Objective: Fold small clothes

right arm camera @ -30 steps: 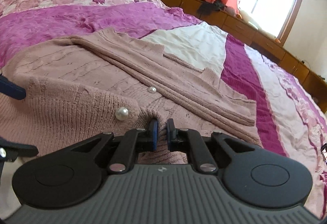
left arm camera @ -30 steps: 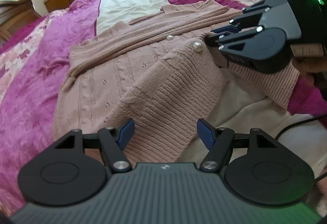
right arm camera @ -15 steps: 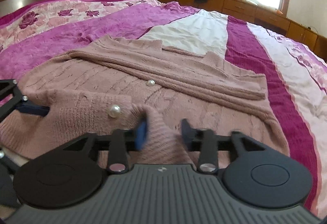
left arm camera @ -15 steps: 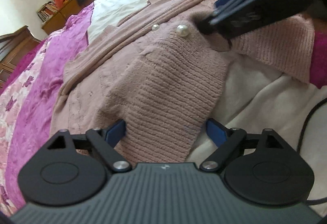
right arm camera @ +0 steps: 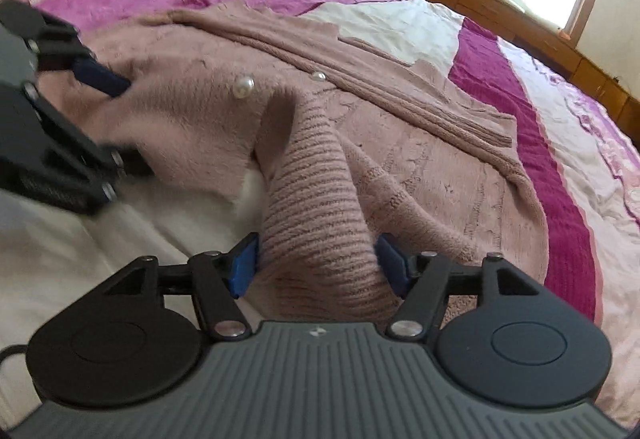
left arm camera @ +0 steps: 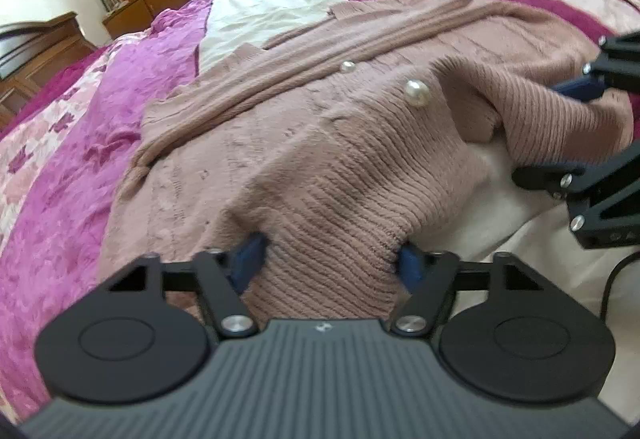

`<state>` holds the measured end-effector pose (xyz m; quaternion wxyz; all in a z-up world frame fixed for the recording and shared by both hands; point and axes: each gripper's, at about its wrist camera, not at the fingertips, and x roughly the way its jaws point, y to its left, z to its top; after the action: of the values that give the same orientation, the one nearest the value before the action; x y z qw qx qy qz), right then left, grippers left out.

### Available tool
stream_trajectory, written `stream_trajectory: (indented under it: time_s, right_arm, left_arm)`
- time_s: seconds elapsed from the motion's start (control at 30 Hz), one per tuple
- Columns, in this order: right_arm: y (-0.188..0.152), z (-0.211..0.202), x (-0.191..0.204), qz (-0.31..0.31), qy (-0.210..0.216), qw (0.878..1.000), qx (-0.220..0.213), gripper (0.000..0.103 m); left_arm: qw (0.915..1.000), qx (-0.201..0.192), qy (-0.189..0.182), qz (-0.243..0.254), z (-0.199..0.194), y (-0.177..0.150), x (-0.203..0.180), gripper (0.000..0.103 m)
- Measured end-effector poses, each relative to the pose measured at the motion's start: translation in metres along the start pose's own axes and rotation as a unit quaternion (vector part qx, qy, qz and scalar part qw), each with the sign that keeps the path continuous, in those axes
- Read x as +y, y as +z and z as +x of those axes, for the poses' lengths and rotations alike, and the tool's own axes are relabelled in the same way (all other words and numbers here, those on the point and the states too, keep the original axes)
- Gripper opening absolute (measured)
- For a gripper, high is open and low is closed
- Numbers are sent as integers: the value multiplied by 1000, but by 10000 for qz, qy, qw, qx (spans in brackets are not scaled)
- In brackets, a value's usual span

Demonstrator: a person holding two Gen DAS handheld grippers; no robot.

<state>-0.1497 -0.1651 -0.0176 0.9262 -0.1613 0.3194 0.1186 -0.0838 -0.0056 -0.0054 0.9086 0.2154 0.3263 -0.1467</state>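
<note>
Left wrist view: a pink knit cardigan (left arm camera: 304, 143) lies spread on the bed, its ribbed hem (left arm camera: 340, 239) bunched between the fingers of the left gripper (left arm camera: 330, 263), which stand spread with the wool filling the gap; whether they truly pinch it I cannot tell. In the right wrist view the right gripper (right arm camera: 318, 263) is likewise parted around a raised ridge of hem (right arm camera: 320, 219). The knit looks soft, thick and floppy, likely to sag and stretch, so I'd take it by the firmer ribbed edge at both corners, as now, clear of the pearl buttons (left arm camera: 417, 92) ahead of the fingertips. Beyond the fingers the magenta bedspread (left arm camera: 80, 159) offers wide open room to carry the hem forward; behind them the white sheet (right arm camera: 80, 239) marks the near edge, where a black cable (left arm camera: 612, 279) could snag
</note>
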Motion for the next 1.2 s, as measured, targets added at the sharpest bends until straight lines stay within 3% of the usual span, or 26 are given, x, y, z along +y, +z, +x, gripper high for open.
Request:
stream_trajectory:
  time_s: [0.13,0.2,0.27,0.33,0.43,0.5,0.77,0.97,1.0,1.07,1.13,1.2]
  right_arm:
    - [-1,0,-3,148,-84,9999,-9,70]
    - [-3,-1,-6,268,-111,9996,-25,68]
    - [-2,-1,-8,324,-143,9994,-44,61]
    - [-1,-5,-8,396,-195,9990,-98,46]
    - [0,-10,-11,524,-266,9981,-166,26]
    - [1,-16,-13,609,-394,9971,-244,19]
    - [8,-42,-22,933,-529,9921,-643,17]
    - [15,-50,-29,1121,-482,9897,-746,16]
    - [16,-51,-30,1156,-471,9893,-751,16]
    - [18,-52,-30,1185,-465,9889,-760,16]
    - [21,-53,-30,1169,-487,9889,-772,16]
    - [23,-54,-31,1182,-497,9886,-791,16]
  left_arm:
    - [9995,-98,-53,-288,-9,1,12,33]
    - [9988,-147,-85,-457,-13,2,17,25]
    - [9982,-181,-91,-570,-17,3,20,18]
    - [9978,-264,-33,-610,-20,5,22,10]
    - [9968,-440,92,-667,-30,8,27,9]
    - [9957,-536,114,-741,-36,9,32,9]
    - [9944,-543,96,-906,-39,8,39,9]
    - [9947,-541,-40,-868,-36,5,37,14]
    - [9948,-490,-99,-888,-35,5,37,19]
    - [9947,-431,-193,-913,-32,3,38,54]
    - [9950,-477,-151,-861,-31,0,36,67]
    - [9960,-475,-103,-748,-28,0,34,67]
